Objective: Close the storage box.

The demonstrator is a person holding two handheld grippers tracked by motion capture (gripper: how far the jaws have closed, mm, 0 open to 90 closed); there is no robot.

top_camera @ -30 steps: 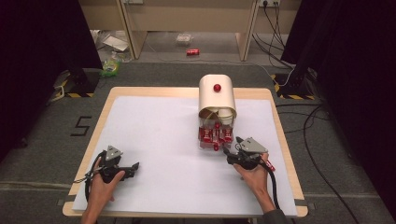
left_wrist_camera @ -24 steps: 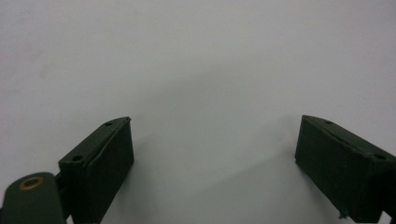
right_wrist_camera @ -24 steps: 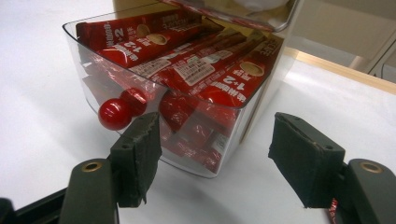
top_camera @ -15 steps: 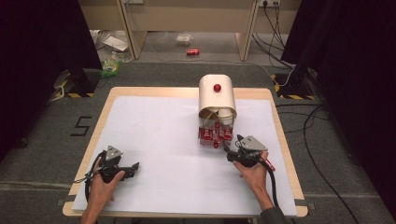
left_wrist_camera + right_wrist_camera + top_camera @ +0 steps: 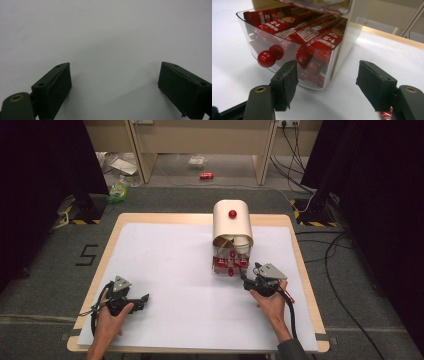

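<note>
Right gripper hovers with fingers spread, empty, just before the clear drawer of red sachets pulled from a cream dispenser on the tabletop. Left gripper rests apart, fingers spread — a misjudged close risks missing the red knob and shoving the drawer

High view: white bench is evenly lit from overhead, room edges at far left and right fall to near black, and the whole frame is soft and low-res. Left gripper view is flat grey-white with a faint shadow between the tongs, no glare. Right gripper view is sharpest; the clear drawer shows mild reflections, upper right background blurs.
</note>
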